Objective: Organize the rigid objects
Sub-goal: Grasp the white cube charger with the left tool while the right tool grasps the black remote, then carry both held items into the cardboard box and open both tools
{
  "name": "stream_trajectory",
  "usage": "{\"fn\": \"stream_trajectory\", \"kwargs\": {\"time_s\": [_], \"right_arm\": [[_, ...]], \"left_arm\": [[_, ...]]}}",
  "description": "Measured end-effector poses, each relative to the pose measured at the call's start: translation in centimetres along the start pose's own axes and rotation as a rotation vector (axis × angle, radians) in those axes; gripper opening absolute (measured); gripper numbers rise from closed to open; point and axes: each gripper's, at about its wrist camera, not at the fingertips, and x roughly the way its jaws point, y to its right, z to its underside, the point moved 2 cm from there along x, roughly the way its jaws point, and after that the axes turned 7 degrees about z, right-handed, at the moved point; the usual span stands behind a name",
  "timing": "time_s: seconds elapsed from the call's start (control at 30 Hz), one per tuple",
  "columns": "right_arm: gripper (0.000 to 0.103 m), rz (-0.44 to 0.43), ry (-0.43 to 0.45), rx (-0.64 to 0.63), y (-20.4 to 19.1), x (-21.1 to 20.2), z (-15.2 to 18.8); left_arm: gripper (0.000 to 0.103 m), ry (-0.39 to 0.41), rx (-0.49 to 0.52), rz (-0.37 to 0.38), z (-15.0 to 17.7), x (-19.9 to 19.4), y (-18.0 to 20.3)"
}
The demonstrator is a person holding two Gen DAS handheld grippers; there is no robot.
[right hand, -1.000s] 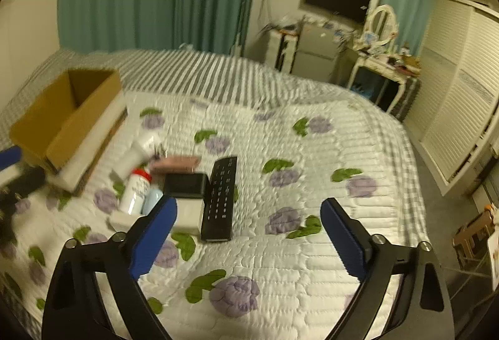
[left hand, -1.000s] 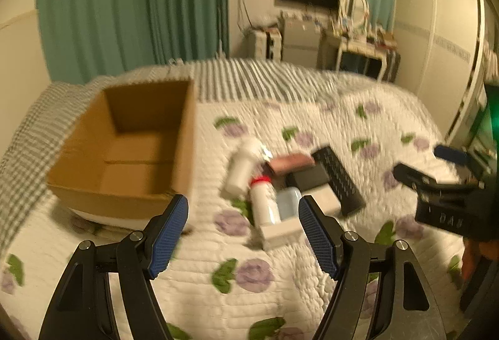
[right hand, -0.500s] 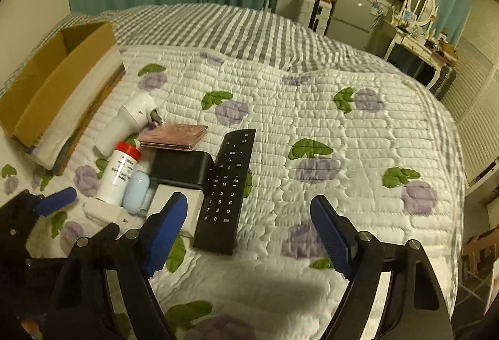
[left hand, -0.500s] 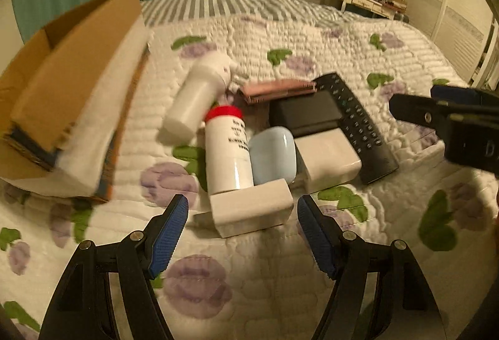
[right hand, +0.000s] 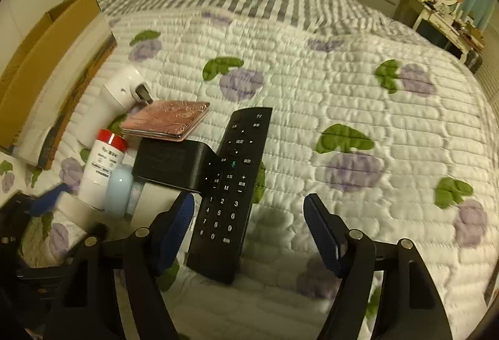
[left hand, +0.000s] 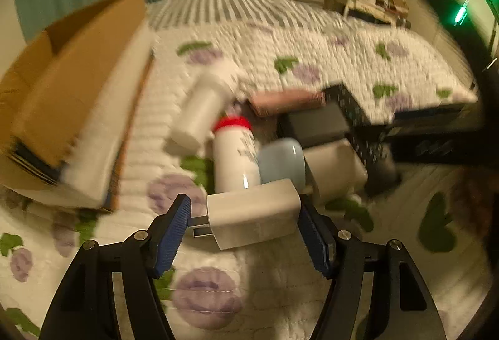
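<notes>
A cluster of objects lies on the quilted bed. A white charger plug [left hand: 254,212] sits between the fingers of my open left gripper [left hand: 246,231]; its right end is at the right pad, a gap remains on the left. Behind it lie a red-capped white bottle [left hand: 235,153], a pale blue case [left hand: 282,159], a white tube [left hand: 202,109], a pink wallet [left hand: 285,100] and a black box [left hand: 315,125]. My right gripper [right hand: 249,231] is open, its fingers straddling the lower end of the black remote [right hand: 232,184] without touching it.
An open cardboard box [left hand: 71,84] stands at the left of the cluster, also in the right wrist view [right hand: 46,53]. A white block [left hand: 335,171] lies beside the remote. The right gripper's body [left hand: 436,134] shows at the right of the left wrist view.
My left gripper has moved forward and down so the charger plug now lies between its fingers. My right gripper has come down closer over the remote's lower end.
</notes>
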Motion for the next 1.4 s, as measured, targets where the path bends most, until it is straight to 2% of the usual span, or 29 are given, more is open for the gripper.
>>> {"fn": "stream_trajectory", "kwargs": {"time_s": [0.17, 0.37, 0.4, 0.53, 0.63, 0.83, 1.07, 1.23, 1.4], "right_arm": [[0.052, -0.043, -0.065, 0.015, 0.2, 2.2, -0.9], [0.052, -0.088, -0.131, 0.016, -0.1, 4.5, -1.6], [0.052, -0.083, -0.134, 0.01, -0.3, 4.7, -1.6], [0.029, -0.097, -0.1, -0.029, -1.3, 4.4, -1.5], [0.026, -0.095, -0.066, -0.026, -1.3, 3.5, -1.2], [0.022, -0.096, 0.024, 0.017, -0.3, -0.4, -0.8], [0.019, -0.06, 0.099, 0.018, -1.3, -6.3, -0.6], [0.019, -0.053, 0.198, -0.011, -3.5, -12.6, -3.0], [0.019, -0.078, 0.288, -0.043, -7.1, -18.4, -6.4]], "left_arm": [[0.069, 0.06, 0.019, -0.033, -2.2, -1.1, -0.5], [0.069, 0.056, 0.01, -0.034, -3.3, -0.3, -0.7], [0.069, 0.053, 0.01, -0.031, -3.3, -0.2, -0.7], [0.069, 0.043, 0.024, -0.013, -3.1, -0.1, -0.2], [0.069, 0.041, 0.034, -0.002, -3.0, -0.3, 0.1], [0.069, 0.059, 0.04, 0.039, -3.6, -2.4, 0.6], [0.069, 0.161, 0.042, 0.059, -5.4, -7.8, -0.4], [0.069, 0.252, 0.025, 0.047, -7.5, -12.2, -3.1], [0.069, 0.34, 0.014, -0.014, -9.6, -16.2, -7.4]]}}
